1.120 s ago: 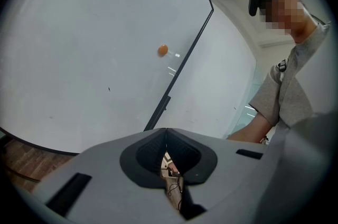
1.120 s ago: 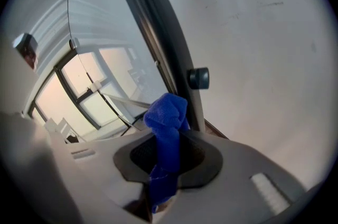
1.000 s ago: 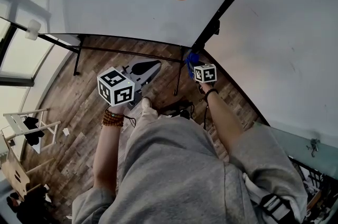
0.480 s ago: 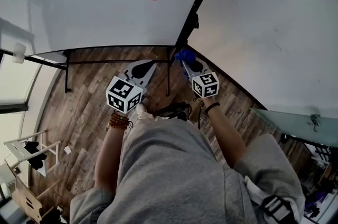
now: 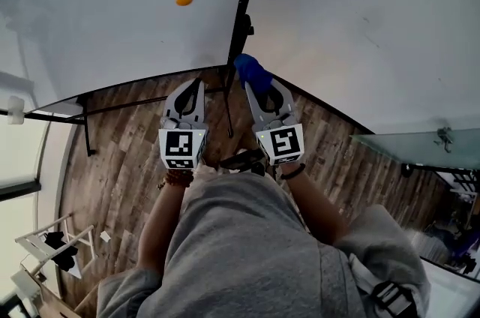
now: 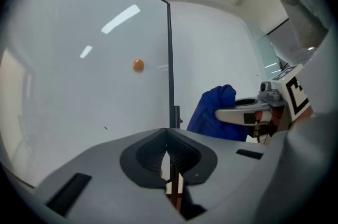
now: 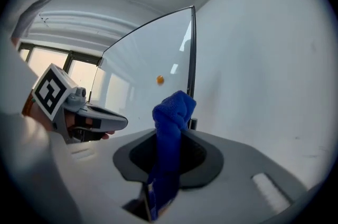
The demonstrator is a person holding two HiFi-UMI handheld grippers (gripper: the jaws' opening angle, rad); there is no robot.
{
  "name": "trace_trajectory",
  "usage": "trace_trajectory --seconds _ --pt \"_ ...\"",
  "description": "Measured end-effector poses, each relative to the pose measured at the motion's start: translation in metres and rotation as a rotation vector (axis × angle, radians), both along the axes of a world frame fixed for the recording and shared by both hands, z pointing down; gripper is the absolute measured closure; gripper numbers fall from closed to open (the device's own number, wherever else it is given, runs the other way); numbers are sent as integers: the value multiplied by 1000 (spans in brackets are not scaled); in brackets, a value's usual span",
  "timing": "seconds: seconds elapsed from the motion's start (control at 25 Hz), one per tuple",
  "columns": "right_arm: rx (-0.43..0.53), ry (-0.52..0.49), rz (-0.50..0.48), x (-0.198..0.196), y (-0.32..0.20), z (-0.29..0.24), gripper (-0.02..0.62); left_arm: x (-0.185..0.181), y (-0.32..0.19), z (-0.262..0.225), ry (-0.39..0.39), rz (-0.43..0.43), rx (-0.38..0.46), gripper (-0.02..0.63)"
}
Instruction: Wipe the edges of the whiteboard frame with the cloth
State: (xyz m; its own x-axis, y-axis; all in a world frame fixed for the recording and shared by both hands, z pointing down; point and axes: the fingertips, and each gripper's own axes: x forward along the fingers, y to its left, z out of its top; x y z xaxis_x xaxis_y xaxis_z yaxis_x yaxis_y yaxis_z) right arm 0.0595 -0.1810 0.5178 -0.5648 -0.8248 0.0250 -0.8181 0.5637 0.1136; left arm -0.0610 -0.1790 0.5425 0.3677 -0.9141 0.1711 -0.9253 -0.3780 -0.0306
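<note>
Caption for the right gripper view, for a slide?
Right gripper clamping a blue cloth, aimed at the whiteboard's dark frame edge.

Bright, even indoor light; strong lens bending.
Daylight enters by the windows, and ceiling lamps leave white streaks of glare on the whiteboard. Both gripper views have black rounded corners and curved straight lines. The head view is dimmer over the floor, with soft shadows.

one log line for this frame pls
right gripper: shut on blue cloth | left gripper: shut, empty | blue cloth: beside whiteboard frame edge, contact unclear
</note>
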Motion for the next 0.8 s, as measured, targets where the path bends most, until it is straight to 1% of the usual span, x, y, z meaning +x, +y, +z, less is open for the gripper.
trace_trajectory --seconds 0.12,0.32,0.48,0.64,0.72,0.8 --pt "-4 3 49 5 7 -7 505 6 2 -15 11 -23 68 598" --pt "-8 -7 81 12 20 -10 505 22 15 -24 9 7 110 598" --pt "-14 -8 82 19 32 -6 505 31 30 -31 7 10 160 597" --pt "-18 -14 86 27 43 -3 505 35 45 -29 8 -16 162 597" --pt "-20 -25 77 29 49 -4 505 40 53 -28 11 -25 153 598" --pt "-21 -35 62 31 55 -5 505 45 61 -28 6 -37 164 597"
